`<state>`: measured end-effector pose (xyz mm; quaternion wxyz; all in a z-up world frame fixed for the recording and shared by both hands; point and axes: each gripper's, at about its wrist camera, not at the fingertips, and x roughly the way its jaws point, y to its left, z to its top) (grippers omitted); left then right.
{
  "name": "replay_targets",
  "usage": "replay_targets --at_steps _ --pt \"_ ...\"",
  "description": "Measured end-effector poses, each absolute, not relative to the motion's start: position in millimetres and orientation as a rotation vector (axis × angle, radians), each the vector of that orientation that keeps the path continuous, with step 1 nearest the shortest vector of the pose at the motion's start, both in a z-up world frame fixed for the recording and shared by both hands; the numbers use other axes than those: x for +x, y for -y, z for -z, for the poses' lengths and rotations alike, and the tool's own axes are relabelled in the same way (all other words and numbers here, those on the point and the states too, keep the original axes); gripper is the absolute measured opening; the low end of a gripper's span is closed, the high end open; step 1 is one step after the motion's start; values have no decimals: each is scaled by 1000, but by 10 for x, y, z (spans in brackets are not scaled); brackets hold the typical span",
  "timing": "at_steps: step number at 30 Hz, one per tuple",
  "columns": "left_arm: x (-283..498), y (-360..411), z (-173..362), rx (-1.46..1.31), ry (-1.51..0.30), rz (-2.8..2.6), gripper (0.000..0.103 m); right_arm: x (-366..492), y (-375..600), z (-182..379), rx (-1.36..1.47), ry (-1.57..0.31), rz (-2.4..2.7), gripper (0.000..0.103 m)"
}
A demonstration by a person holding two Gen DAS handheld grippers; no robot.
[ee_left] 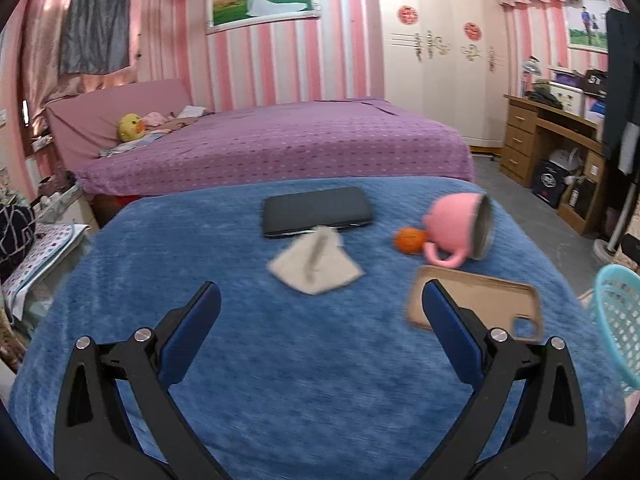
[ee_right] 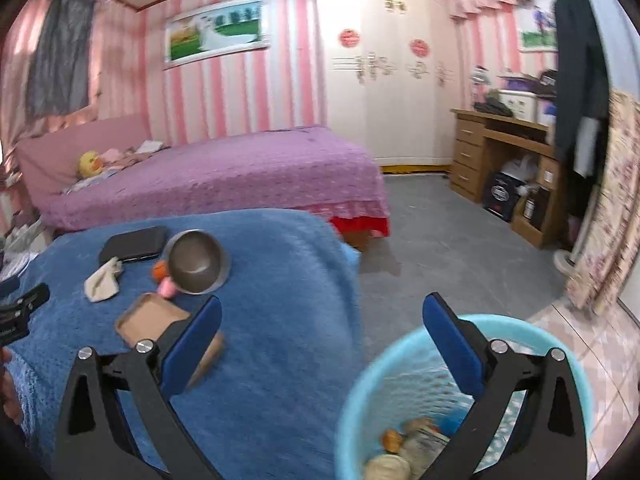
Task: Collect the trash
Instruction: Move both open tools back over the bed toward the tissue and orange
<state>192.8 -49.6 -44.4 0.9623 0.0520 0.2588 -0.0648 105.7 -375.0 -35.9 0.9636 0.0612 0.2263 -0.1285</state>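
left gripper [ee_left: 320,304]: jaws spread wide, nothing between; hovers over near part of blanket [ee_left: 280,380]; pointing toward napkin and case.
right gripper [ee_right: 322,316]: jaws spread wide, empty; right finger over bin [ee_right: 360,392], left finger over blanket edge.
napkin [ee_left: 316,266]: crumpled, beige, mid blanket, just past left gripper; far corner touching or overlapping pouch edge. Likely trash, not yet collected.
orange [ee_left: 409,241]: small, touching cup on its left side; peel or whole fruit, cannot tell.
cup [ee_left: 460,226]: pink, tipped on side, metal inside, mouth facing right.
case [ee_left: 480,300]: tan phone case, open side up, near right of blanket, partly behind right finger of left gripper.
pouch [ee_left: 318,212]: dark, flat, far middle of blanket.
bin: light blue mesh, on floor right of blanket; several scraps already at bottom, blurred.
progress: partly done, judging by bin contents; napkin and maybe orange left; next grab probably napkin with left gripper.
surface: fuzzy blue blanket over table or bed; soft, thin napkin may need a low pinch.
room: bedroom, purple bed [ee_left: 280,140] far, pink striped walls, white wardrobe [ee_left: 436,60], wooden desk [ee_left: 552,136] far right, grey floor.
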Motion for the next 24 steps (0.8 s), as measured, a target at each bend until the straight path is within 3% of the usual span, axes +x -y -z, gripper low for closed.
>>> replay_targets --at_steps 15,24 --pt "2752 -71 312 48 -506 14 97 2098 2731 282 75 -412 97 98" --pt "2952 -122 674 48 -536 -19 97 2302 2589 582 20 -443 110 98"
